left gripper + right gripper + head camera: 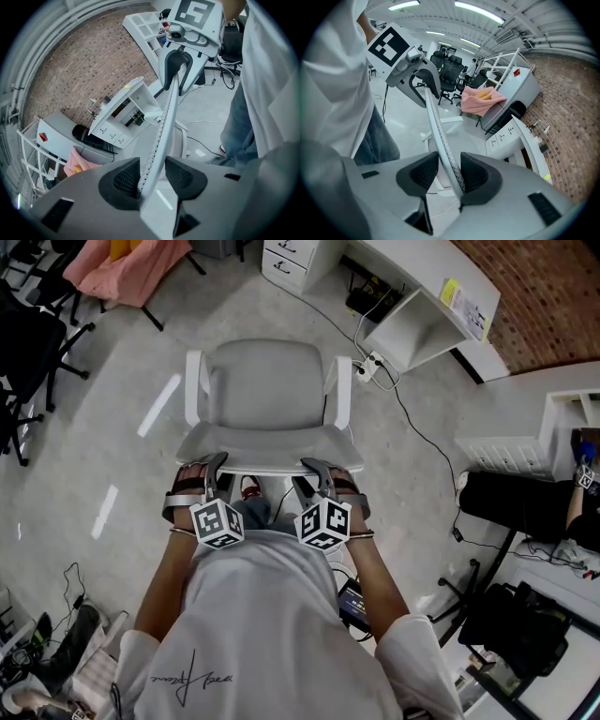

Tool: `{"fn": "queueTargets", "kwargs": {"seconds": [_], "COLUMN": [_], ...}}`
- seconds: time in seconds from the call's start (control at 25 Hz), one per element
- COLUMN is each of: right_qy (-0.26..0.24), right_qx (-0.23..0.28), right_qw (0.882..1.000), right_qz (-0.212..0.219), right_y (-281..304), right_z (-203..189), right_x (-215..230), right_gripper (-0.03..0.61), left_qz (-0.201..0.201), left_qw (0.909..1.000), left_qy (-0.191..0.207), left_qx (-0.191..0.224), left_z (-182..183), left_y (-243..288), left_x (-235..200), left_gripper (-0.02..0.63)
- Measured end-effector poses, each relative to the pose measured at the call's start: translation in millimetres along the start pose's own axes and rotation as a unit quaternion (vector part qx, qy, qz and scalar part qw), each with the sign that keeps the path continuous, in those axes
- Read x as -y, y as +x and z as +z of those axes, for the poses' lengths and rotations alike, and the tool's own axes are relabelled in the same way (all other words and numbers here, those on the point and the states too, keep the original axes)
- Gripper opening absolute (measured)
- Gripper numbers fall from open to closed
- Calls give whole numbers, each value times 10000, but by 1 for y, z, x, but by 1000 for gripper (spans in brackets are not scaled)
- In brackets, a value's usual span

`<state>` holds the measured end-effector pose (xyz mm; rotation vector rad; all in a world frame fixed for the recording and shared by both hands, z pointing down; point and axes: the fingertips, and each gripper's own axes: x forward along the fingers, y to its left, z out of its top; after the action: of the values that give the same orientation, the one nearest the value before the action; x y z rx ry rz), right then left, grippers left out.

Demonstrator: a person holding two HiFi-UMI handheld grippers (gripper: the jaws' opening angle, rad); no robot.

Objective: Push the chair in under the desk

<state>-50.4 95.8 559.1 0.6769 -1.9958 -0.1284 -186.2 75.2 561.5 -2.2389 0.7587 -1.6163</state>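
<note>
A white office chair (267, 395) stands on the grey floor with its seat facing away from me. The white desk (422, 277) is beyond it at the upper right. Both grippers sit over the top rim of the backrest (267, 454). My left gripper (216, 467) straddles the rim (171, 103); its jaws (152, 176) are open, with the rim against one pad and a gap at the other. My right gripper (316, 472) straddles the rim (433, 117) the same way, open (450, 171). Each gripper view shows the other gripper farther along the rim.
A drawer unit (291, 259) stands by the desk. A power strip and cables (370, 367) lie on the floor right of the chair. Black office chairs (28, 343) and a pink cloth (122, 268) are at the left, a white shelf (562, 427) and black gear (520, 502) at the right.
</note>
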Motion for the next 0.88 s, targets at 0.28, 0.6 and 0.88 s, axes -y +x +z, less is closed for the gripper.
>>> {"fn": "queueTargets", "kwargs": {"seconds": [0.28, 0.6, 0.88], "right_qy": [75, 295, 400], "right_qx": [-85, -127, -134], "right_qw": [9999, 9995, 9990], "right_qz": [-47, -23, -121], "right_y": [11, 23, 34], "right_z": [6, 13, 20], "right_x": [16, 35, 49], "right_gripper": [166, 172, 175], "left_qz": [62, 143, 322], "left_qw": [9999, 9997, 9991], "left_qy": [68, 149, 219], "left_qx": [88, 140, 192], "left_z": [0, 0, -1], "left_y": [11, 24, 38], "left_x": [-18, -39, -60], "left_gripper": [166, 169, 183]}}
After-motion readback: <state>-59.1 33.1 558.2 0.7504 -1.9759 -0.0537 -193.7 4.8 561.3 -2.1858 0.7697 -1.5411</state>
